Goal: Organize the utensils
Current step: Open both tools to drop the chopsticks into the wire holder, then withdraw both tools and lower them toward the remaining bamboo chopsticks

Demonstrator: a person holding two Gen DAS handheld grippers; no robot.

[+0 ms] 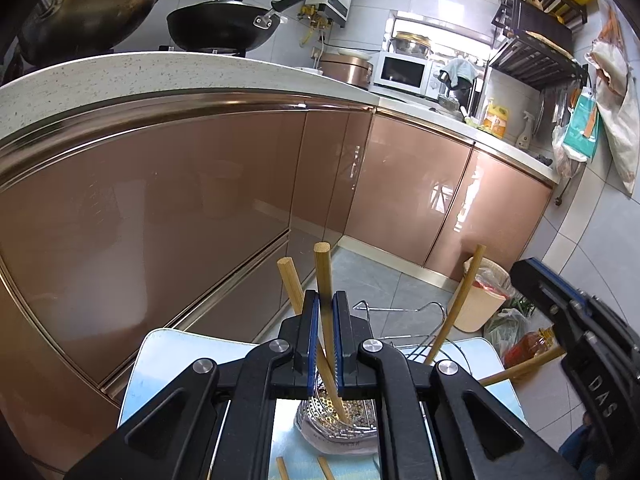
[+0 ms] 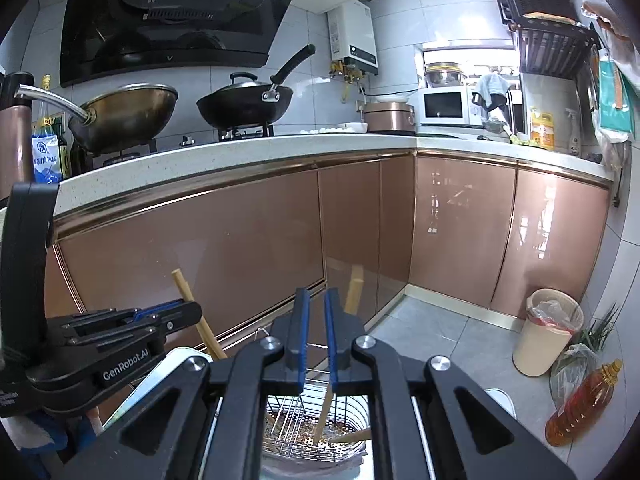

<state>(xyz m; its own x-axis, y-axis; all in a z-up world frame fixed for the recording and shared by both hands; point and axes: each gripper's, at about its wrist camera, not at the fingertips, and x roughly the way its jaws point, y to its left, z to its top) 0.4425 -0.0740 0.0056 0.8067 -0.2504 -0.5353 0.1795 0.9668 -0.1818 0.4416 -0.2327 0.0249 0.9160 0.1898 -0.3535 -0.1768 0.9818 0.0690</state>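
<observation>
A: What room is this, and what do the things sit on?

B: A kitchen. Past the left tongs point(image 1: 325, 300) runs a row of glossy copper cabinet doors point(image 1: 160, 184) under a speckled white worktop point(image 1: 120, 72), with a black wok point(image 1: 218, 28) on the stove. Under both tongs is a small pale-blue counter point(image 1: 160, 356), and on it a wire and perforated-steel utensil basket point(image 2: 312, 446).

A: Where are the chopsticks?

B: Standing in that basket. One chopstick point(image 1: 326, 280) rises between the left tongs' blue pads, its long axis near upright and tilted slightly left, blunt end up, tip down in the basket. A second chopstick point(image 1: 289, 280) leans left, just beside those tongs. To their right, a third chopstick point(image 1: 460, 300) slants up and to the right. Two more stick ends point(image 1: 326, 468) lie on the counter below the tongs.

A: And the tongs themselves?

B: The left pair is clenched on the upright chopstick and angled downward. The right tongs point(image 2: 314, 300) are closed to a narrow slit with nothing visible between the pads; they sit above the basket, pointing gently down, with a thin chopstick point(image 2: 325, 412) in the basket just beneath them.

A: Anything further right?

B: A cream waste bin point(image 2: 544, 332) on the grey tiled floor, and an oil bottle point(image 2: 580, 404).
</observation>
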